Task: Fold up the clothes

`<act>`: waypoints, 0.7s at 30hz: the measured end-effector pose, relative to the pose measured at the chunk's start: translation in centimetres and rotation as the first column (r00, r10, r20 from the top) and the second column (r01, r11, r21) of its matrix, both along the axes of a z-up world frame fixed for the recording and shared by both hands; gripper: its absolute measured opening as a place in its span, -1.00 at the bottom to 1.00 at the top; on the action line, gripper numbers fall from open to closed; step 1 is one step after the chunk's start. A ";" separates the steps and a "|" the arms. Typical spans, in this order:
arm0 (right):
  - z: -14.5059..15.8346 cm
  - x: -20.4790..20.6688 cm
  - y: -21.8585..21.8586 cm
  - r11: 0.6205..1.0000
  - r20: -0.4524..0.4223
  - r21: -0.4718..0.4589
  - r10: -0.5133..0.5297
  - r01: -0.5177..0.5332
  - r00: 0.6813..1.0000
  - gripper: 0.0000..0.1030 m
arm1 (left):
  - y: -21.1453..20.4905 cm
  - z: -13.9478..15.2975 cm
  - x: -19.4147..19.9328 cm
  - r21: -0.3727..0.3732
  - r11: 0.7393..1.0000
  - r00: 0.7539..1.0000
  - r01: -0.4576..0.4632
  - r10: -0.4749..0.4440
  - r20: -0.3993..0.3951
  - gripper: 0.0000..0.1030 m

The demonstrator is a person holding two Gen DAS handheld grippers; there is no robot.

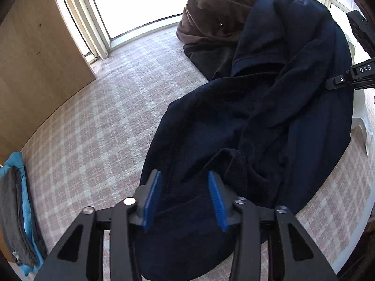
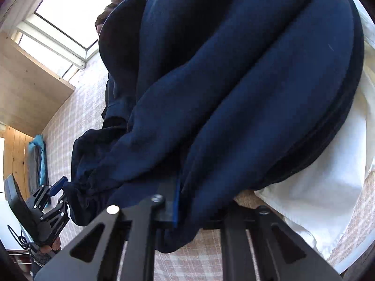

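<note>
A crumpled navy garment [image 1: 269,121] lies on the checked pink cloth [image 1: 98,121] and fills most of the right wrist view [image 2: 234,82]. My left gripper [image 1: 185,199] is open, its blue pads on either side of the garment's near edge, the cloth loose between them. It also shows in the right wrist view [image 2: 56,194] at the garment's gathered end. My right gripper [image 2: 187,206] has navy fabric draped over its jaws. Only one blue pad [image 2: 177,201] shows, so its state is unclear. Part of it shows at the right edge of the left wrist view [image 1: 351,75].
A brown garment [image 1: 215,16] is heaped at the far side by the window. Folded grey and blue clothes [image 1: 16,210] are stacked at the left edge. A white garment [image 2: 316,182] lies under the navy one at right. A wooden panel [image 1: 35,58] stands at left.
</note>
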State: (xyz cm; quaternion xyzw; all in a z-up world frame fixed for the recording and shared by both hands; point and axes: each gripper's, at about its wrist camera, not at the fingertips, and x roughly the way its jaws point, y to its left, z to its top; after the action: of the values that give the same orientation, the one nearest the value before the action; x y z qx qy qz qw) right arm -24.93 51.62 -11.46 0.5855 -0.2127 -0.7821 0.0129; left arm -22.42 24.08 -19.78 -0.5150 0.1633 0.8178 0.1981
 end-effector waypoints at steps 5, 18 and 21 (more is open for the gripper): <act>4.0 6.6 1.7 0.997 -0.108 -0.071 -0.036 0.028 0.994 -0.88 | -3.0 2.0 2.9 0.099 0.994 0.998 0.041 -0.045 0.038 -0.88; 7.4 14.4 0.8 0.978 0.005 0.206 0.027 -0.027 1.000 -0.68 | -5.8 6.5 6.7 -0.065 0.977 0.971 0.203 -0.210 -0.115 -0.26; 10.5 10.8 -1.0 0.967 -0.085 0.228 0.138 -0.115 0.987 0.11 | -2.9 5.7 3.2 -0.041 0.969 0.960 0.242 -0.245 -0.132 -0.15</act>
State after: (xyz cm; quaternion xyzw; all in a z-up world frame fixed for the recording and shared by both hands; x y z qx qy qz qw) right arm -14.17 50.66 -0.98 0.5556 -0.0851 -0.8270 0.0078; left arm -19.24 21.17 -14.04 -0.4365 0.2486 0.8183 0.2792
